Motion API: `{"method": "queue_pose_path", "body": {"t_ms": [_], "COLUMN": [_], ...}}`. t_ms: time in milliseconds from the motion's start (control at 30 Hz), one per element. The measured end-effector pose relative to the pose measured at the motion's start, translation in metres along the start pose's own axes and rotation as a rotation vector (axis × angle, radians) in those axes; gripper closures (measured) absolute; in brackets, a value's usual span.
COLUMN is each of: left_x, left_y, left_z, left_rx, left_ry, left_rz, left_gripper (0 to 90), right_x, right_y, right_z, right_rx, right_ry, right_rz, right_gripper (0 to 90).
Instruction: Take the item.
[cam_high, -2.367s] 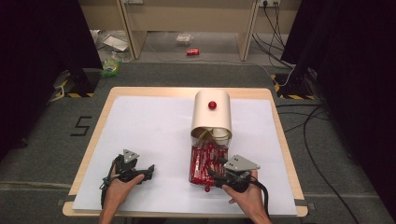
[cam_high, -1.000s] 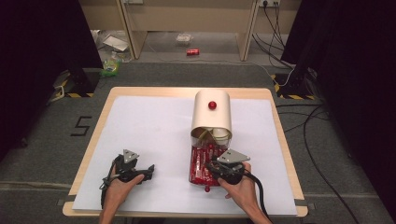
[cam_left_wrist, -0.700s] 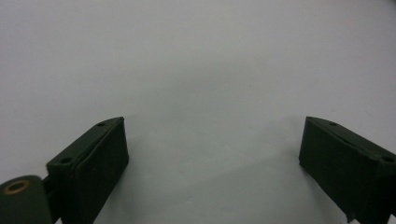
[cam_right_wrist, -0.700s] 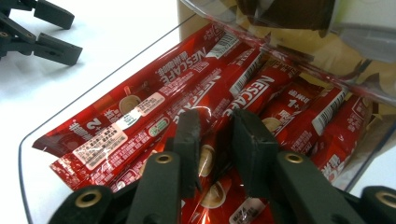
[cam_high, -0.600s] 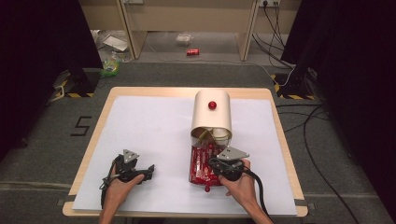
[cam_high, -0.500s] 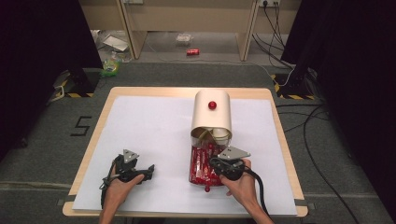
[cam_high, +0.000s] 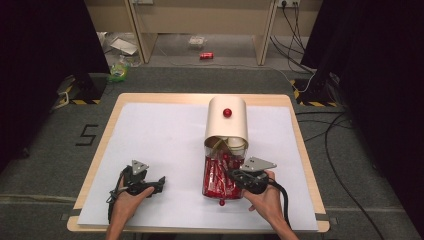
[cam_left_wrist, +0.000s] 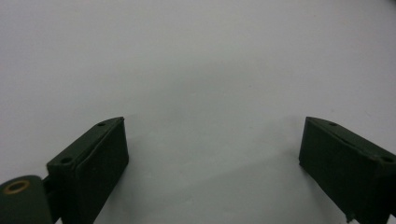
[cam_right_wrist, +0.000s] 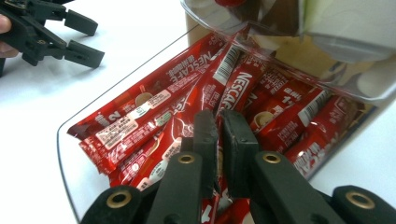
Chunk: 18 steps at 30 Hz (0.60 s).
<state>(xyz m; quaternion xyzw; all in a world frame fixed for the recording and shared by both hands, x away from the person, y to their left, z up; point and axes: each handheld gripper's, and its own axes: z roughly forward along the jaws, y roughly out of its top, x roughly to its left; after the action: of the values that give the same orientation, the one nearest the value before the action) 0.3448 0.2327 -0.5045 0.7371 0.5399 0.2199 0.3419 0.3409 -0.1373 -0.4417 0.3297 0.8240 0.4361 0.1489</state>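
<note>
Coffee sachets, a red heap too overlapped to count, lie in one clear tray on the worktop. Right gripper fingers just clenched on one sachet; left gripper fingers released.

Lab: black curtains, floor cables

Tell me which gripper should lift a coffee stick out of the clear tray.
Right. The right gripper has just been closing on a coffee stick in the clear tray; the left gripper rests open, apart on the white sheet.
</note>
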Motion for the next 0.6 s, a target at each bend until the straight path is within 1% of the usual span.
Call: {"method": "queue_pose_path", "body": {"t_ms": [333,433,600], "left_x": [0.0,0.0,0.0], "left_y": [0.0,0.0,0.0], "left_z": [0.0,0.0,0.0], "left_rx": [0.0,-0.001,-0.001], "left_ry": [0.0,-0.001,0.0], "left_rz": [0.001,-0.001,0.0], "left_gripper": [7.6,7.6,7.6], "right_x": [0.001,0.003,0.006], "right_y": [-0.008,-0.009,-0.01], "right_z": [-0.015,-0.022,-0.031], "right_rx": [-0.003,0.007,-0.001], "right_ry": [0.002,0.007,0.02], "right_rz": [0.01,-0.002,-0.015], "right_gripper": [85.6,85.8,86.1]}}
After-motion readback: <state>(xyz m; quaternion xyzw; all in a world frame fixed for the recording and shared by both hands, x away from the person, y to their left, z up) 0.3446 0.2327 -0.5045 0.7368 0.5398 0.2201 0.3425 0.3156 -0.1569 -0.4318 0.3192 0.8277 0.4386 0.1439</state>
